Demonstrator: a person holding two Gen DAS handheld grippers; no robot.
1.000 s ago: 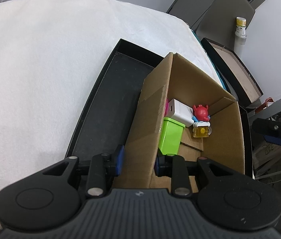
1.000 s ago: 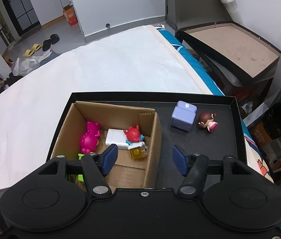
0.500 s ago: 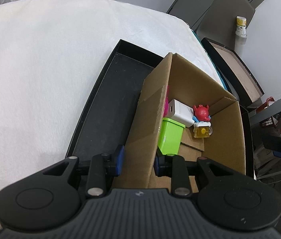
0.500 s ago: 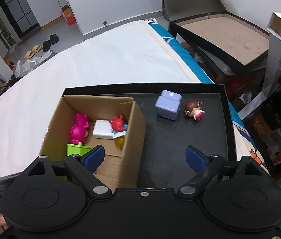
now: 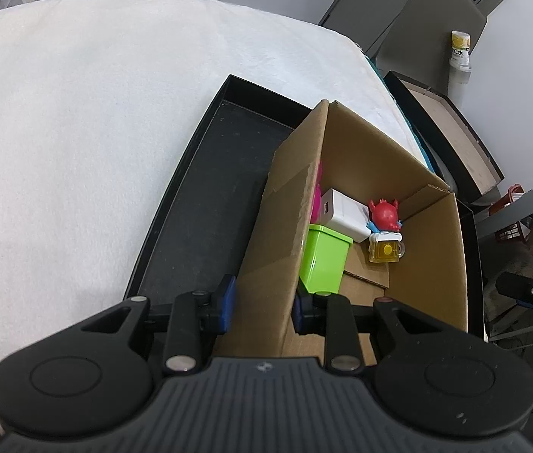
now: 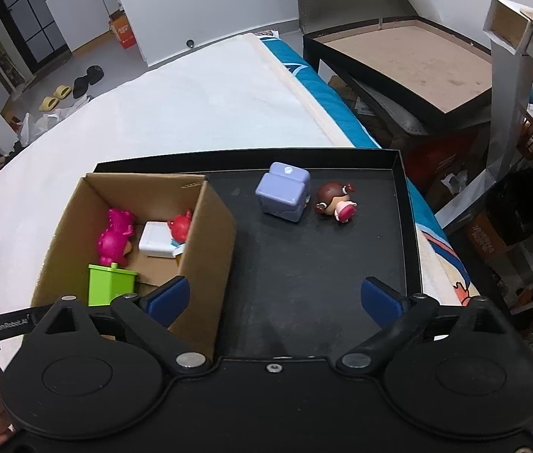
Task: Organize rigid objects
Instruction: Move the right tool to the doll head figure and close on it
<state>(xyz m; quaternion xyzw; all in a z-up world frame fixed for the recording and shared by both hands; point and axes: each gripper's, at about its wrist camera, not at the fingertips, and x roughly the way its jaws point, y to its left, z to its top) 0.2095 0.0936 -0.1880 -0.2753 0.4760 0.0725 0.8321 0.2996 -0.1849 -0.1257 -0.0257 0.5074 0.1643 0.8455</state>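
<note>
A cardboard box [image 5: 425,264] [image 6: 206,241] stands in a black tray [image 5: 206,204] [image 6: 319,264]. Inside lie a green box [image 5: 323,260] [image 6: 110,283], a white block [image 5: 345,213] [image 6: 155,241], a red figure [image 5: 383,213] [image 6: 179,226] on a yellow mug [image 5: 385,251], and a magenta toy [image 6: 115,236]. My left gripper [image 5: 262,304] is shut on the box's near wall. My right gripper [image 6: 274,296] is open and empty above the tray floor. A lilac box [image 6: 283,196] and a brown-haired doll [image 6: 336,202] lie on the tray beyond it.
The tray rests on a white bed cover [image 5: 77,120] [image 6: 198,105]. A brown-topped black table [image 6: 417,64] [image 5: 451,132] stands off the bed's far side. Shelving and clutter [image 6: 523,173] sit to the right. Slippers [image 6: 55,98] lie on the floor.
My right gripper has opened wider and shifted right, away from the cardboard box toward the open tray floor. My left gripper has kept its hold on the box wall.
</note>
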